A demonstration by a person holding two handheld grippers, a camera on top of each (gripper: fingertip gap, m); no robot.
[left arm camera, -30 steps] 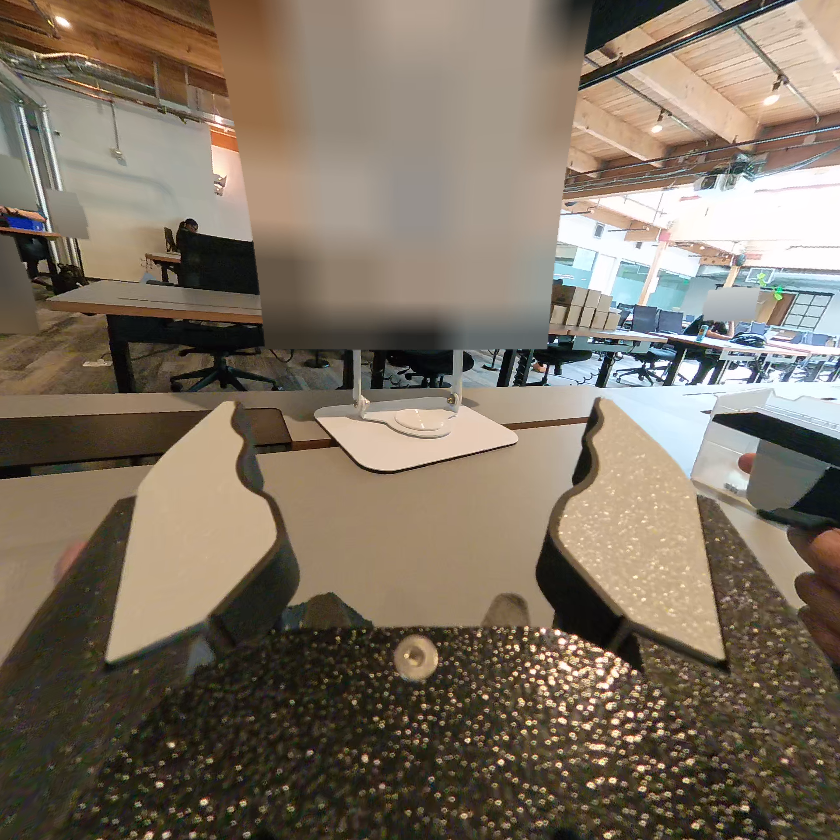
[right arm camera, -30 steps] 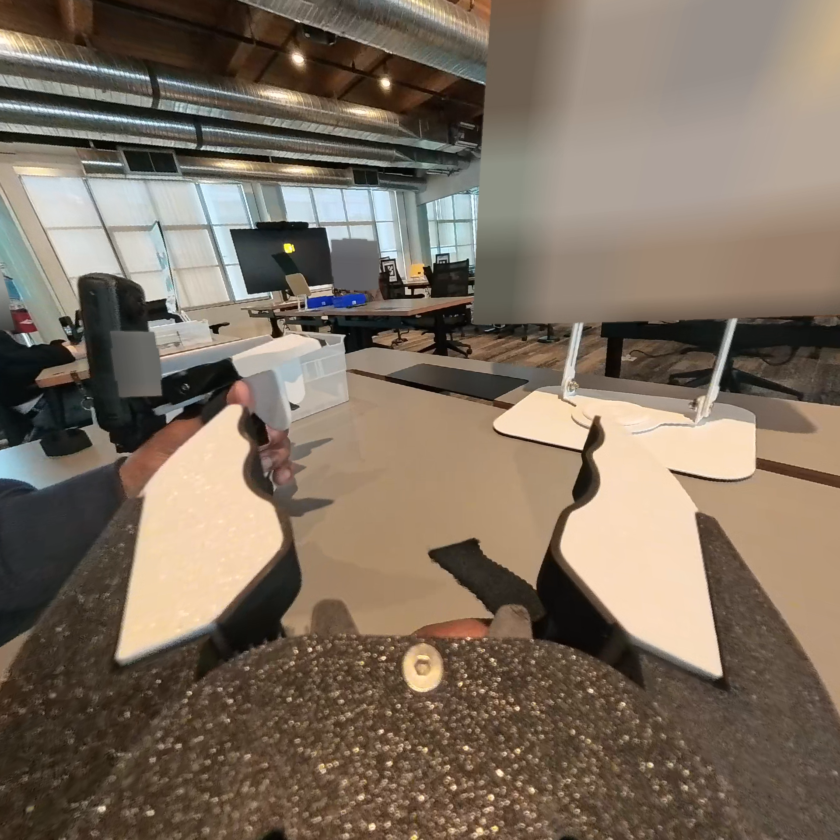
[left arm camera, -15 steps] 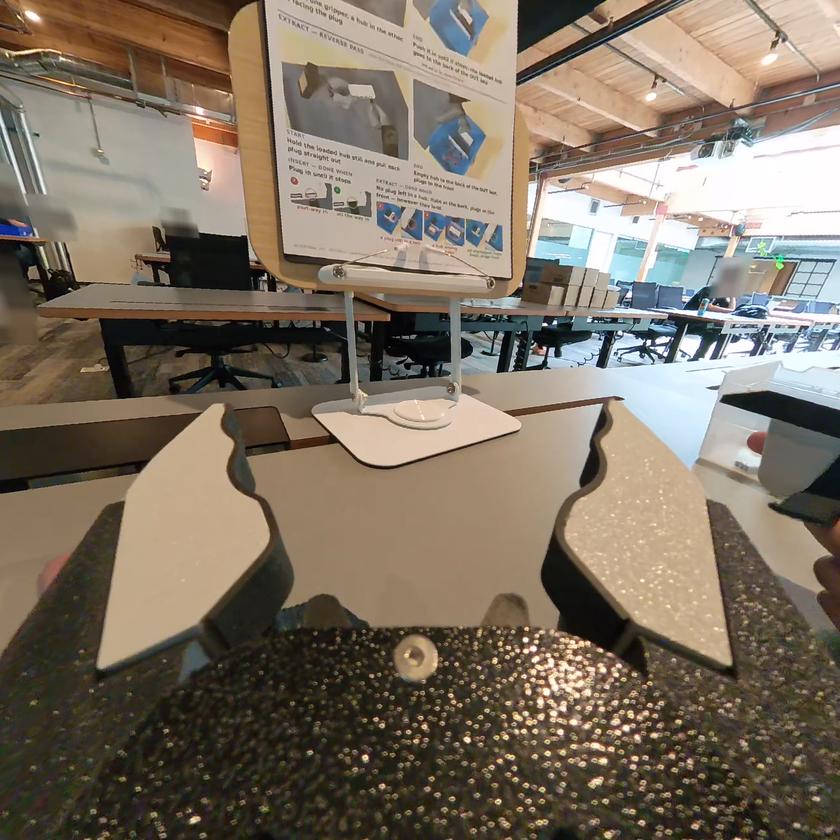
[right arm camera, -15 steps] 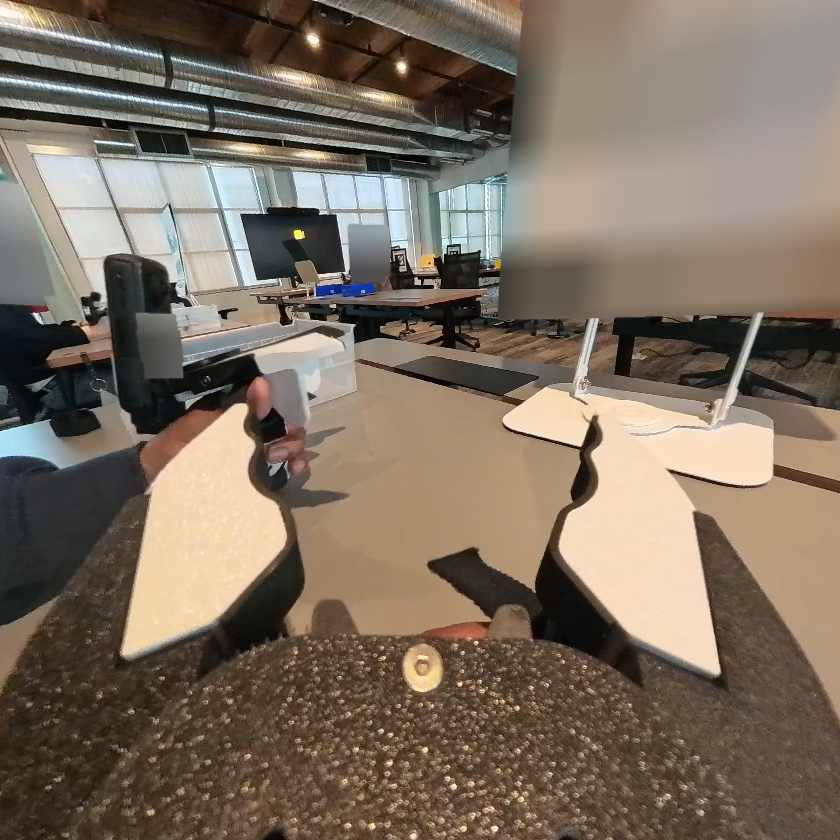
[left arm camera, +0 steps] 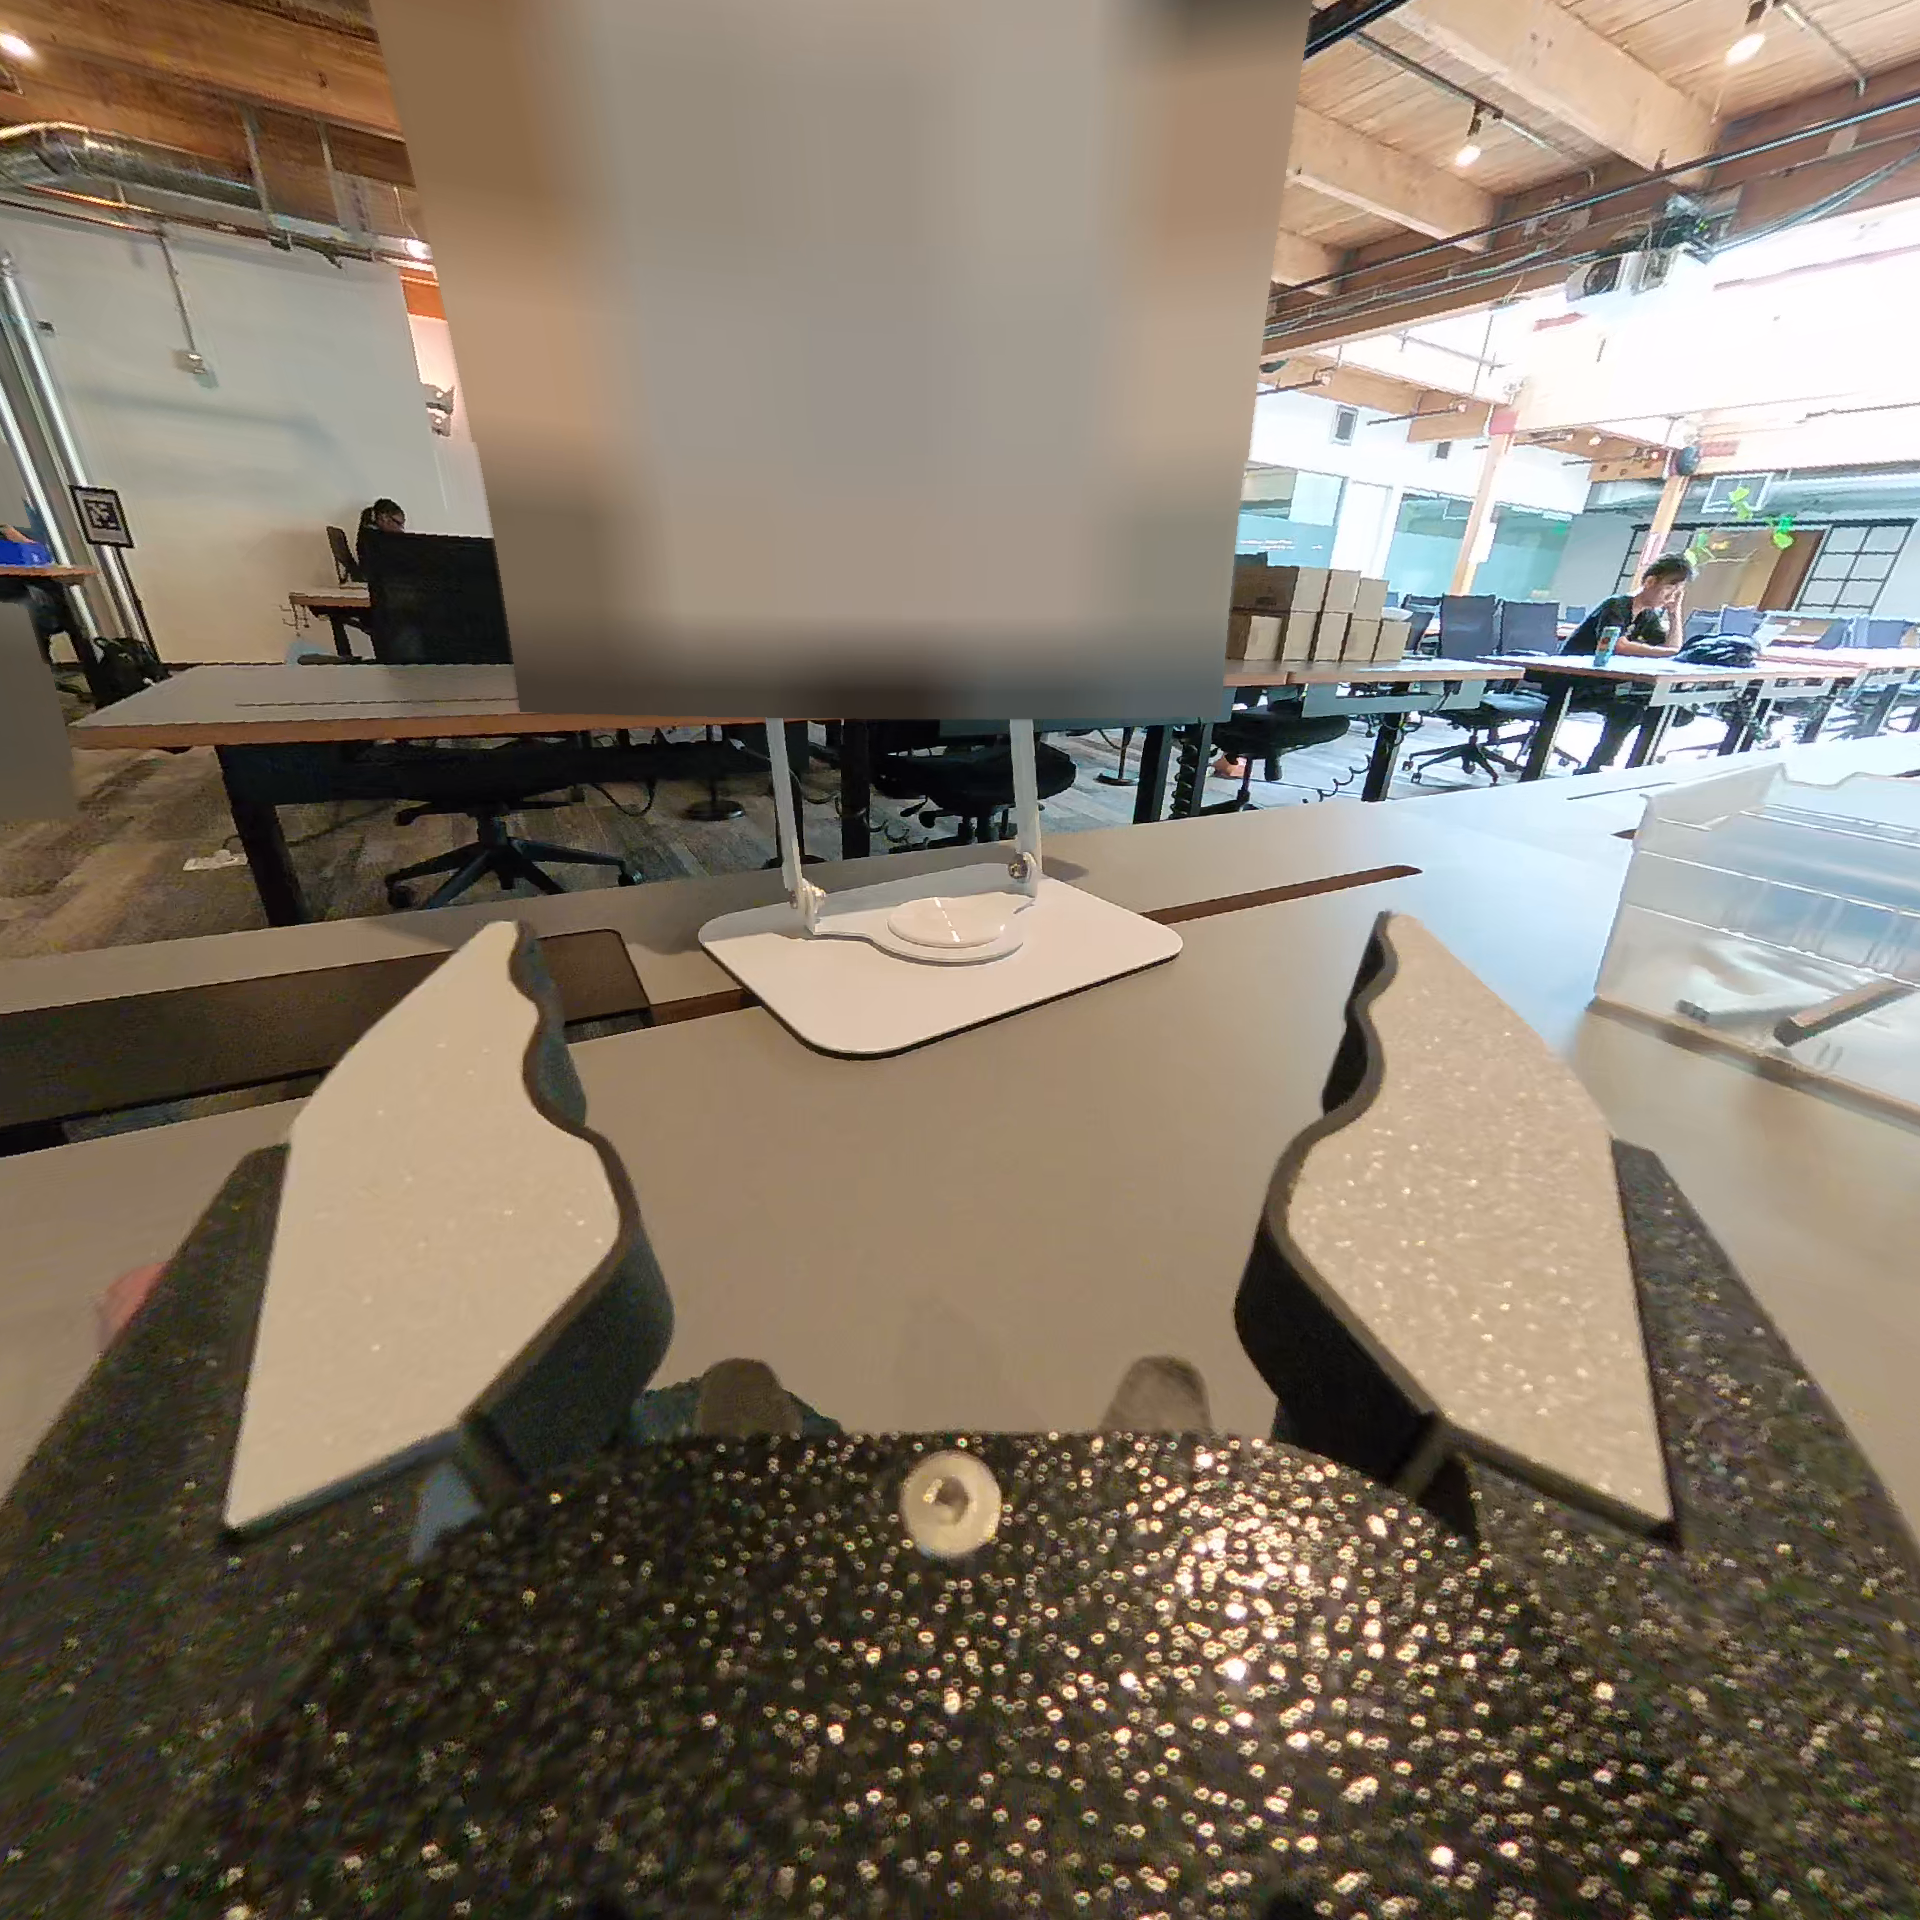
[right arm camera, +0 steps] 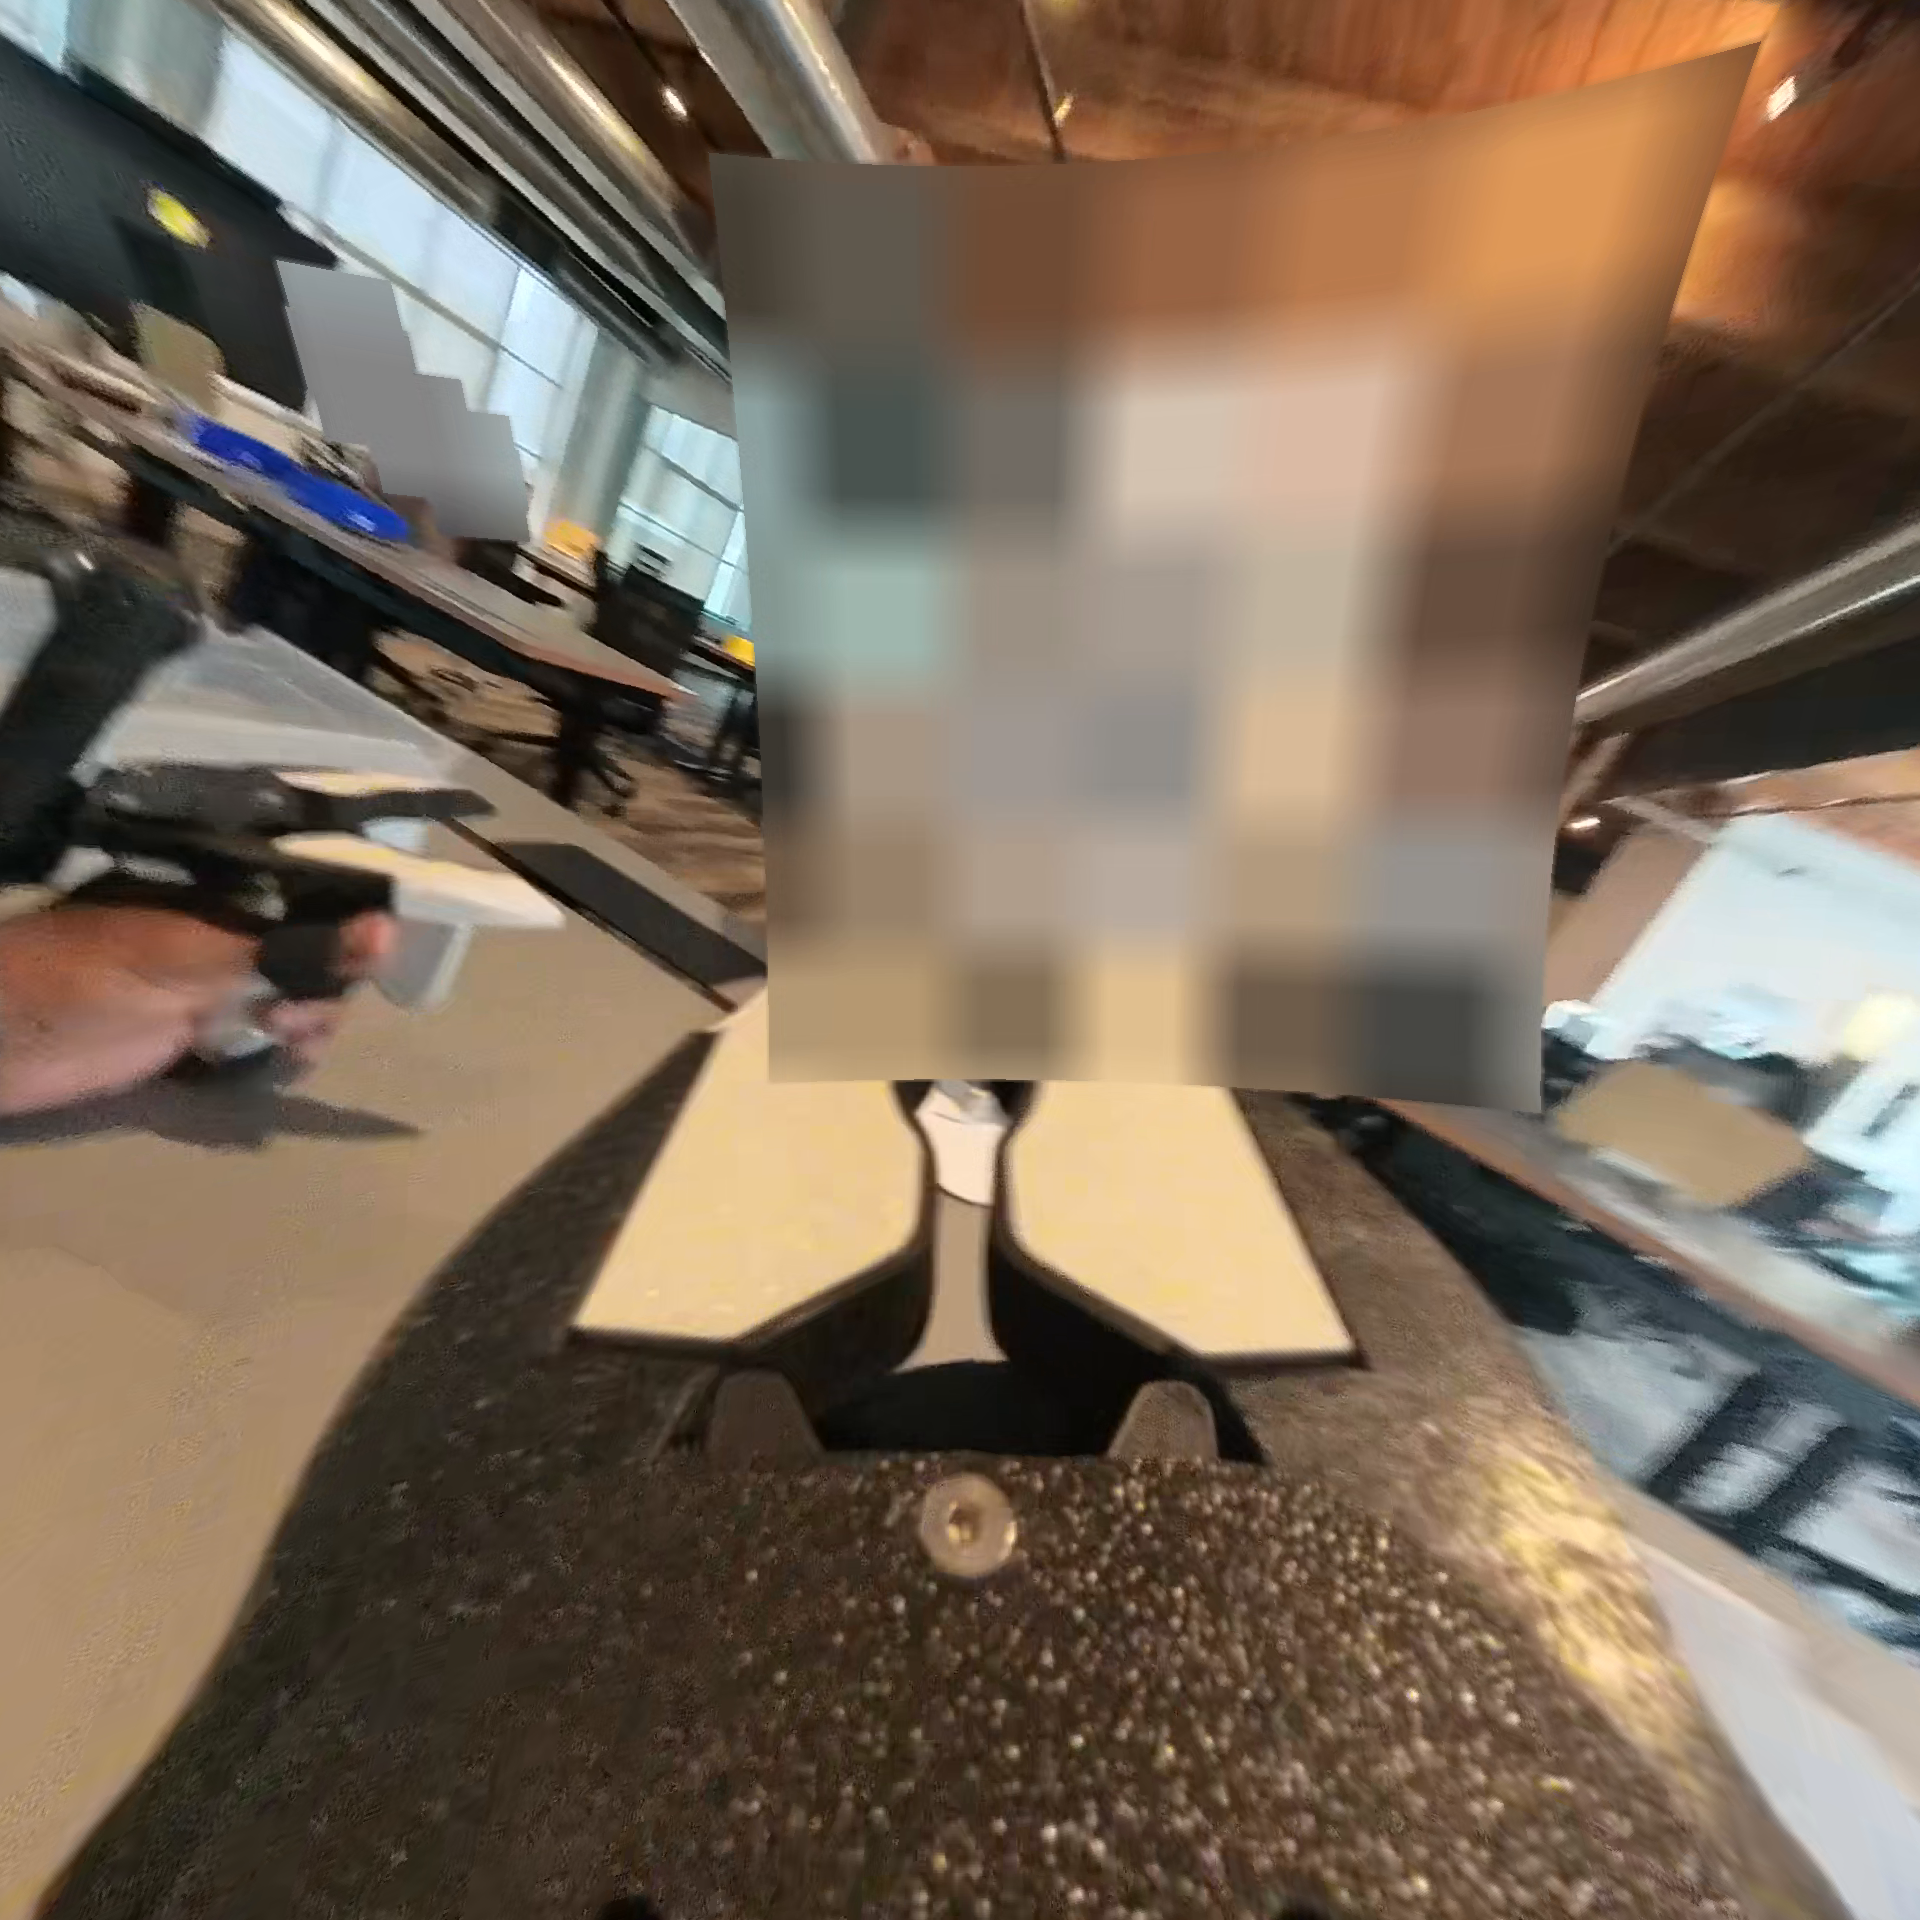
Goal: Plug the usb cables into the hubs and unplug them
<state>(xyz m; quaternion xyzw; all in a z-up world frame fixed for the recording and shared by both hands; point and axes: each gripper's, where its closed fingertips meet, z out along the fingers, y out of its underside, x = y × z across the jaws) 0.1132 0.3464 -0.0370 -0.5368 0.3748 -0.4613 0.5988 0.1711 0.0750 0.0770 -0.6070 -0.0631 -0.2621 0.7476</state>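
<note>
No usb cable or hub can be made out in either view. My left gripper (left arm camera: 948, 932) is open and empty, held low over the grey table (left arm camera: 935, 1195) and pointing at a white stand base (left arm camera: 1081, 951). My right gripper (right arm camera: 961, 1107) is shut with only a thin slit between its pads, and nothing shows in it. Its view is tilted and motion-blurred. The left gripper also shows in the right wrist view (right arm camera: 416, 883), held by a hand (right arm camera: 125, 997) at the far left.
A clear plastic bin (left arm camera: 1756, 894) stands on the table at the right, with small dark pieces inside. The white stand carries a board hidden by a mosaic patch. A dark slot (left arm camera: 291, 1029) runs along the table's back. Office desks and chairs lie beyond.
My right gripper has gone from open to shut, and its view has swung and tilted sharply. It has left the left wrist view. My left gripper has stayed open and nearly still.
</note>
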